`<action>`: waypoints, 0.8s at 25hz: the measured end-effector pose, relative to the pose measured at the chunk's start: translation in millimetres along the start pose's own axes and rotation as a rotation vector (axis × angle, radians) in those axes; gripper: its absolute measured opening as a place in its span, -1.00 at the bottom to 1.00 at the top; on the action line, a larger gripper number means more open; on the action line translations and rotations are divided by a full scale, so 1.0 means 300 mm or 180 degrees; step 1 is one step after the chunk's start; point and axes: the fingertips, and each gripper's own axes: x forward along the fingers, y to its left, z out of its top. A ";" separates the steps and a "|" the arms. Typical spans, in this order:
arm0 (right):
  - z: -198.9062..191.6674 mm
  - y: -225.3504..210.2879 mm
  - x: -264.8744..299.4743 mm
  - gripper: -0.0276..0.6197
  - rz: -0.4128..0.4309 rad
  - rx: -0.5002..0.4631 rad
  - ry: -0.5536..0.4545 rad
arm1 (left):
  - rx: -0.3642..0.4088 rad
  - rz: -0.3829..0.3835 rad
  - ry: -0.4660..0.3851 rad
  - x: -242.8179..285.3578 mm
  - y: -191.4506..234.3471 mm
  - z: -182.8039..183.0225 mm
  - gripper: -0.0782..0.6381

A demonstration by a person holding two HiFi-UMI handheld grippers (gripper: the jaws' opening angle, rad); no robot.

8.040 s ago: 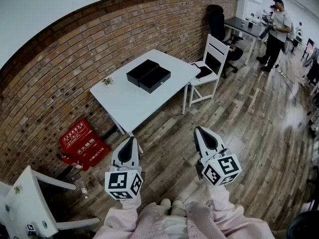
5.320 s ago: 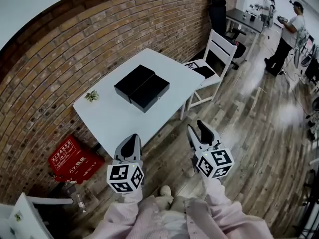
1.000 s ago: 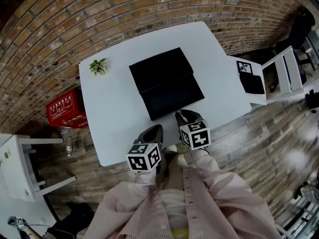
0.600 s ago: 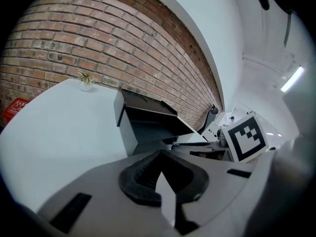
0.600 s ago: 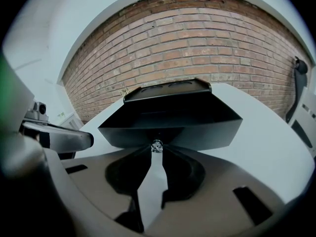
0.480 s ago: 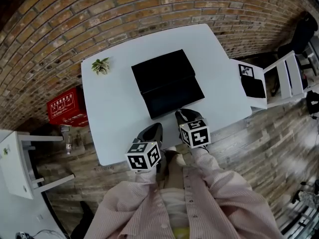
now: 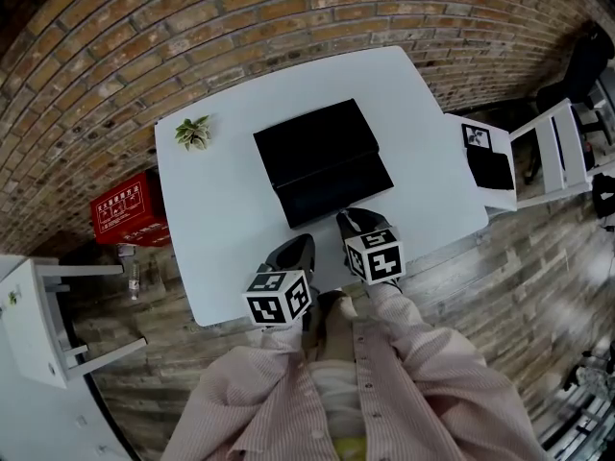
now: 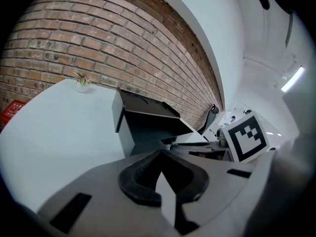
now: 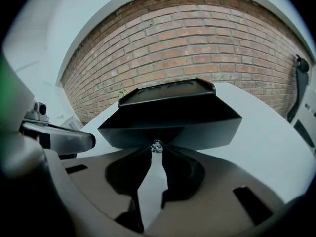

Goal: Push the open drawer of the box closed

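Fingers (image 8: 140,179) of our left gripper (image 8: 160,153) are meeting at their tips with nothing between them. We are holding them low over the near part of the tabletop (image 7: 216,229), close to the drawer's left corner. Beside them, the fingers (image 9: 182,174) of our right gripper (image 9: 157,152) are standing a narrow slit apart and pointing straight at the front of the drawer (image 9: 170,127). Its small shiny knob (image 9: 157,145) is sitting right at their tips, and we cannot tell whether they are touching it.

The box (image 7: 315,140) is lying near the middle of the tabletop. It is flat, black and matte, and the drawer is sticking out of its near side toward us.

The tabletop is plain white, and a small potted plant (image 7: 192,132) is standing by its far left corner, well apart from the box. To the left, a red case (image 7: 125,209) is lying on the floor at the foot of the brick wall (image 7: 288,17). Wooden planks (image 7: 538,277) are covering the floor, and a white chair (image 7: 562,147) is standing off to the right.
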 end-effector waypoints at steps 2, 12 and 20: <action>0.008 -0.005 0.010 -0.69 -0.0002 0.0014 -0.0003 | 0.0010 -0.0001 0.0019 0.008 0.007 0.007 -0.79; 0.053 -0.008 0.058 -0.69 0.0010 0.0052 -0.0014 | 0.0038 -0.0017 0.0070 0.047 0.037 0.049 -0.79; 0.088 -0.011 0.085 -0.69 0.0018 0.0040 -0.0014 | 0.0042 -0.0025 0.0058 0.065 0.052 0.082 -0.79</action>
